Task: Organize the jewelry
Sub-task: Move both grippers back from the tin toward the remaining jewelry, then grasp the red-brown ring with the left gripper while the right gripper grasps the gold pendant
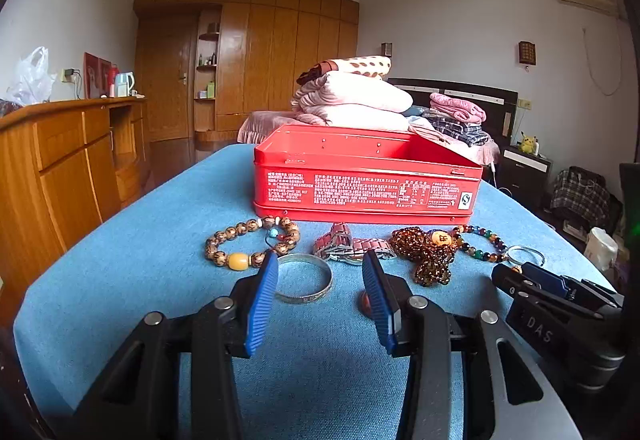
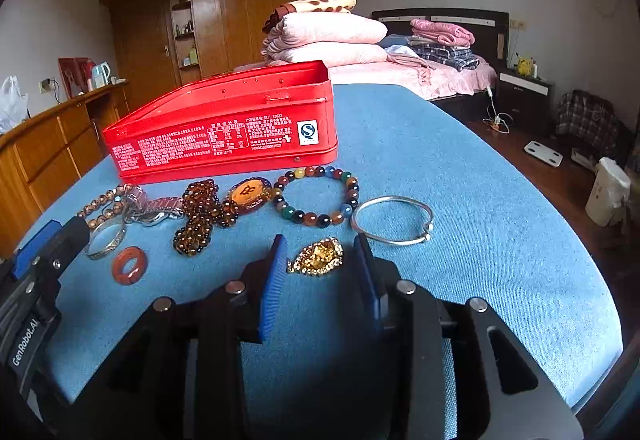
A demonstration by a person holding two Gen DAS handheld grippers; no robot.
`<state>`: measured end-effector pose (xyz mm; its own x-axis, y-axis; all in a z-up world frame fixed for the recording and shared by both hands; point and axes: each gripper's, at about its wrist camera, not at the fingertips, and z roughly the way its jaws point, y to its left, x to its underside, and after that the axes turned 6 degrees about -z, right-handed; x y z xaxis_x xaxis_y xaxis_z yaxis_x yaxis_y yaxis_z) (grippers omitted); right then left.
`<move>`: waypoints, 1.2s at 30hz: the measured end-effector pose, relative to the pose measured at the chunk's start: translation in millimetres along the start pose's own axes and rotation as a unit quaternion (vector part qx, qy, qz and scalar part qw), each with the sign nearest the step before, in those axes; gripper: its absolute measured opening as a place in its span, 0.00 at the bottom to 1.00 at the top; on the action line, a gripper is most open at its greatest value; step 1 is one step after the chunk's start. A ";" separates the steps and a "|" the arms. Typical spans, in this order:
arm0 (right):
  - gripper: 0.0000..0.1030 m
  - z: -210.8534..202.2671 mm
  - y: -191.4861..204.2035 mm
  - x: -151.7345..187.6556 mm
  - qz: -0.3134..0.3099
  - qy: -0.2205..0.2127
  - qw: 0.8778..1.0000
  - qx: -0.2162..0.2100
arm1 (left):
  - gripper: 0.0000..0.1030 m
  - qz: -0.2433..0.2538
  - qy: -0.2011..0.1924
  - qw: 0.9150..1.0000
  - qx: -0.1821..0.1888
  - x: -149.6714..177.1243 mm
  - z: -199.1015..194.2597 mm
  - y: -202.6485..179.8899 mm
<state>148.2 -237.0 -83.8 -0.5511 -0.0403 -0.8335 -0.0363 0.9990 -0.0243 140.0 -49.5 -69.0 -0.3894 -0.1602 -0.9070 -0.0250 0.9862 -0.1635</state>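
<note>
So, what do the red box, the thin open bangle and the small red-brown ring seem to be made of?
Red box: probably painted tin; thin rolled rim, rivets and glossy printed sides. Thin open bangle: likely silver-coloured metal; a bright, slim wire with ball ends. Red-brown ring: possibly polished stone such as agate, or glass; thick, glossy, mottled.

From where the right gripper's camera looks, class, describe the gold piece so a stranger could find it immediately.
Start at the red tin on the blue cloth; a row of bracelets lies before it. Nearer the camera, alone between the right gripper fingers, lies the gold pendant: the only glittering gold, stone-edged piece, not a ring or beads.
</note>
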 end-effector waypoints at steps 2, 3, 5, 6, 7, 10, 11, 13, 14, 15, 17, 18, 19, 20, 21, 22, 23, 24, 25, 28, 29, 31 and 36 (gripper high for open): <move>0.24 0.8 0.4 0.1 -0.004 -0.001 1.000 -0.001 | 0.42 -0.003 -0.001 1.000 0.001 -0.1 -0.5 0.7; 0.24 0.6 -1.0 0.2 -0.001 -0.002 1.000 -0.003 | 0.42 -0.003 -0.002 1.000 0.002 -0.5 -0.5 0.7; 0.24 -0.5 -2.9 0.8 0.000 -0.003 1.000 -0.009 | 0.42 -0.003 -0.002 1.000 0.005 0.2 -1.2 0.6; 0.24 -1.8 -4.4 1.4 0.002 -0.003 1.000 -0.011 | 0.42 -0.003 -0.002 1.000 0.007 1.0 -2.0 0.3; 0.23 -3.2 -5.9 1.8 0.002 -0.004 1.000 -0.012 | 0.42 -0.004 -0.002 1.000 0.011 1.3 -2.8 -0.5; 0.23 -9.0 -11.8 3.2 0.005 -0.008 1.000 -0.008 | 0.42 0.000 -0.001 1.000 0.019 2.4 -4.1 -6.4; 0.23 -10.7 -14.9 2.6 0.011 -0.010 1.000 -0.011 | 0.42 0.001 0.001 1.000 0.023 2.5 -3.7 -8.7; 0.23 -13.9 -21.7 3.1 0.015 -0.014 1.000 -0.008 | 0.42 0.003 0.005 1.000 0.026 2.7 -2.0 -13.8; 0.23 -15.5 -24.4 3.0 0.015 -0.016 1.000 -0.005 | 0.42 0.005 0.008 1.000 0.027 3.1 -0.2 -17.0; 0.23 -17.1 -25.9 4.0 0.016 -0.018 1.000 -0.007 | 0.42 0.006 0.011 1.000 0.028 3.8 1.6 -19.8; 0.23 -19.1 -30.1 4.4 0.021 -0.020 1.000 -0.012 | 0.42 0.005 0.019 0.999 0.029 6.3 5.1 -25.3; 0.23 -20.2 -30.8 5.0 0.021 -0.021 0.999 -0.012 | 0.42 0.005 0.022 0.999 0.029 8.1 6.4 -27.9; 0.23 -21.1 -31.9 5.2 0.021 -0.022 0.999 -0.013 | 0.42 0.007 0.026 0.999 0.030 10.4 8.5 -31.9; 0.23 -21.9 -33.8 5.2 0.022 -0.023 0.999 -0.014 | 0.42 0.011 0.029 0.999 0.030 12.9 9.9 -35.5; 0.23 -22.9 -34.3 4.4 0.022 -0.023 0.999 -0.015 | 0.42 0.014 0.033 0.999 0.030 15.1 12.2 -38.7; 0.23 -23.6 -35.2 4.8 0.023 -0.023 0.999 -0.015 | 0.42 0.016 0.037 0.999 0.029 17.0 14.5 -40.5; 0.23 -23.9 -36.8 4.9 0.025 -0.023 0.999 -0.016 | 0.42 0.017 0.039 0.999 0.028 18.3 16.5 -41.9; 0.23 -24.4 -38.4 6.1 0.027 -0.023 0.999 -0.018 | 0.42 0.018 0.039 0.999 0.025 19.1 17.4 -42.6; 0.24 -25.0 -39.4 6.5 0.028 -0.024 0.999 -0.019 | 0.42 0.017 0.039 0.999 0.024 19.3 18.5 -43.0; 0.24 -25.9 -40.0 7.2 0.028 -0.024 0.999 -0.021 | 0.29 0.013 0.044 0.999 0.026 20.5 20.9 -42.3; 0.24 -25.5 -39.7 7.6 0.029 -0.023 0.999 -0.022 | 0.21 0.012 0.051 0.998 0.031 21.6 22.8 -42.1; 0.24 -23.8 -38.2 7.4 0.029 -0.020 0.999 -0.025 | 0.17 0.015 0.048 0.998 0.030 22.4 22.9 -42.7; 0.24 -22.9 -35.0 8.0 0.024 -0.018 0.999 -0.027 | 0.09 0.003 0.048 0.998 0.051 21.8 22.5 -35.4</move>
<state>125.9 -272.7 -77.0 -0.5225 0.0094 -0.8526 -0.0565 0.9974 0.0456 153.1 -88.8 -91.7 -0.4755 -0.1439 -0.8679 0.0698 0.9773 -0.2003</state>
